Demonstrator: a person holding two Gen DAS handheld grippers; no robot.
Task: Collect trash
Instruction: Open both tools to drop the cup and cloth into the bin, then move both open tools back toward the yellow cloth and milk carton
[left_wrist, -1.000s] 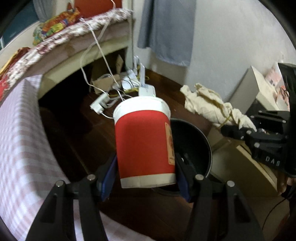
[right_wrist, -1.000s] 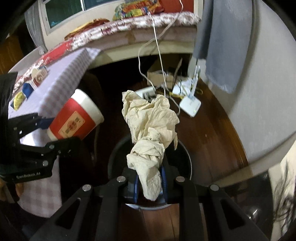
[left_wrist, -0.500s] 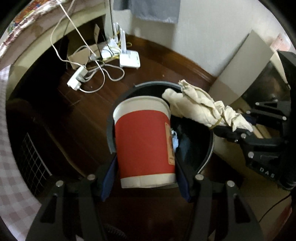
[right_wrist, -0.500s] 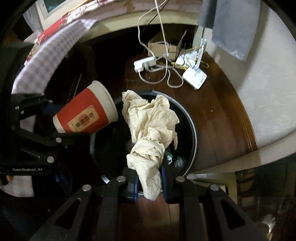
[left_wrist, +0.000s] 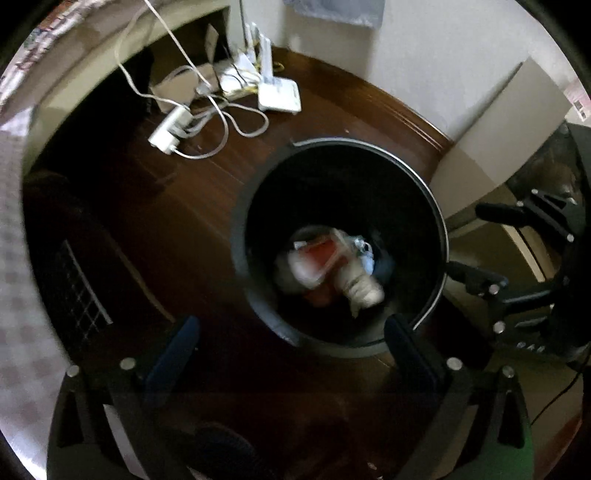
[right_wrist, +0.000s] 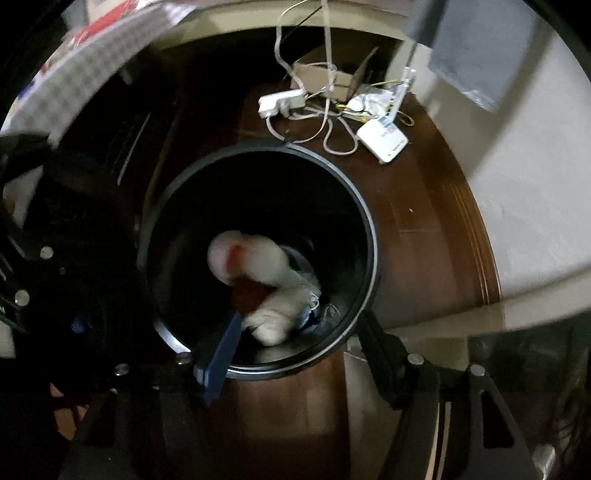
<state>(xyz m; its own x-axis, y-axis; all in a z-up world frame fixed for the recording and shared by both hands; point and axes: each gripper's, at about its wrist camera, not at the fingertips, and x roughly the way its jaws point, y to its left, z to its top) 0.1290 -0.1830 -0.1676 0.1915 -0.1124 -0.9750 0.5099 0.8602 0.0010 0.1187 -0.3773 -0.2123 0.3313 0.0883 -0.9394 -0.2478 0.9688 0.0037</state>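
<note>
A round black trash bin (left_wrist: 436, 206) stands on the dark wood floor; it also shows in the right wrist view (right_wrist: 369, 221). The red paper cup (left_wrist: 317, 254) and the crumpled beige tissue (left_wrist: 364, 288) lie blurred inside it, as do the cup (right_wrist: 240, 258) and tissue (right_wrist: 273, 317) in the right wrist view. My left gripper (left_wrist: 291, 343) is open and empty above the bin's near rim. My right gripper (right_wrist: 299, 343) is open and empty above the bin. The right gripper also shows at the right of the left wrist view (left_wrist: 480, 243).
A white power strip (left_wrist: 170, 129), tangled cables and a white router (left_wrist: 279, 94) lie on the floor beyond the bin. A checked cloth (left_wrist: 14, 258) hangs at the left. A white wall (left_wrist: 424, 55) and a pale panel (left_wrist: 498, 129) stand to the right.
Both grippers opened over the bin. The red cup and the tissue dropped out of them and now lie inside the bin. Both views tilted further down.
</note>
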